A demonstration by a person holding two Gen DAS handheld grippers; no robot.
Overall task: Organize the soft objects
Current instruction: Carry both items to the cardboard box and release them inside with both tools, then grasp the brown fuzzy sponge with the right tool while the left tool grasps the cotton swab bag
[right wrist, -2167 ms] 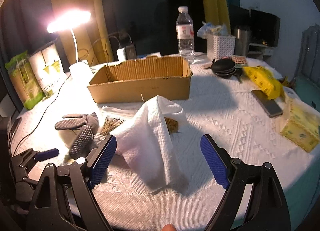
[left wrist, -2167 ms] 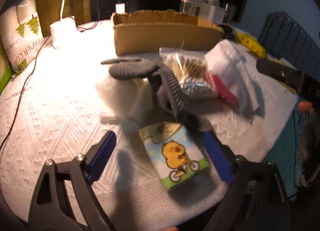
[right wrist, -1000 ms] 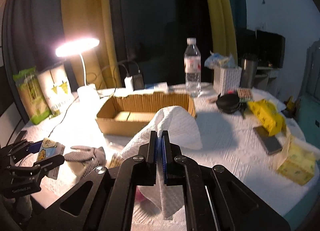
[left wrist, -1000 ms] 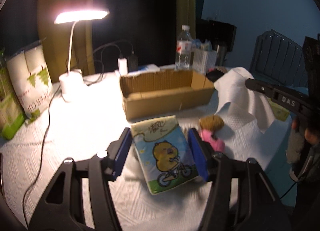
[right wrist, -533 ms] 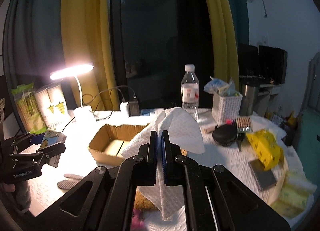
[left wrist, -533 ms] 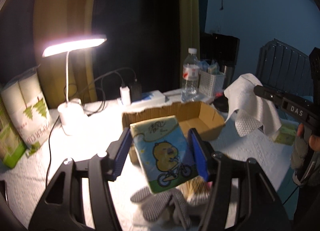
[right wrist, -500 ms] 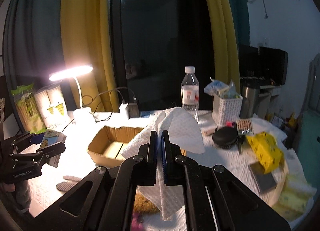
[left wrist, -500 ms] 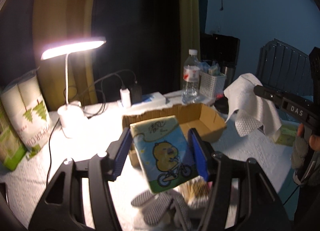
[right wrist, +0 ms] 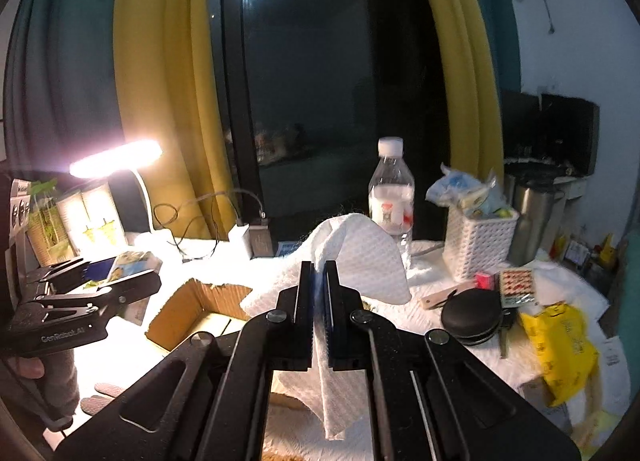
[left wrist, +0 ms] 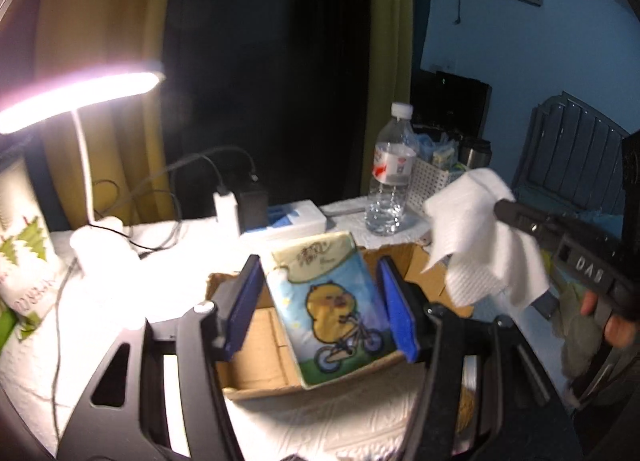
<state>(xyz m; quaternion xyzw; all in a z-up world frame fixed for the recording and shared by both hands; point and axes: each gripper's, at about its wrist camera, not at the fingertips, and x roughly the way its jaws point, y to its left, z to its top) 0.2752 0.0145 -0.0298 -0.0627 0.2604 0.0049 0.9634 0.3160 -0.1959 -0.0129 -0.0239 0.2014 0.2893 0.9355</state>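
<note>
My left gripper [left wrist: 320,309] is shut on a tissue pack [left wrist: 332,309] printed with a yellow duck on a bicycle. It holds the pack in the air over the open cardboard box [left wrist: 256,361]. My right gripper [right wrist: 319,313] is shut on a white cloth [right wrist: 360,257] that hangs from its jaws above the box's right end [right wrist: 188,309]. The cloth [left wrist: 480,253] and the right gripper [left wrist: 560,245] show at the right of the left wrist view. The left gripper with the pack [right wrist: 128,265] shows at the left of the right wrist view.
A lit desk lamp [left wrist: 80,93], a charger with cables [left wrist: 232,209] and a water bottle [left wrist: 390,169] stand behind the box. A white basket [right wrist: 476,241], a black case [right wrist: 472,317] and a yellow bag [right wrist: 560,345] lie at the right. A grey glove [right wrist: 100,397] lies at the front left.
Both grippers closed on their objects and lifted them off the table. They have since moved forward, so the pack and the cloth now hang over the cardboard box.
</note>
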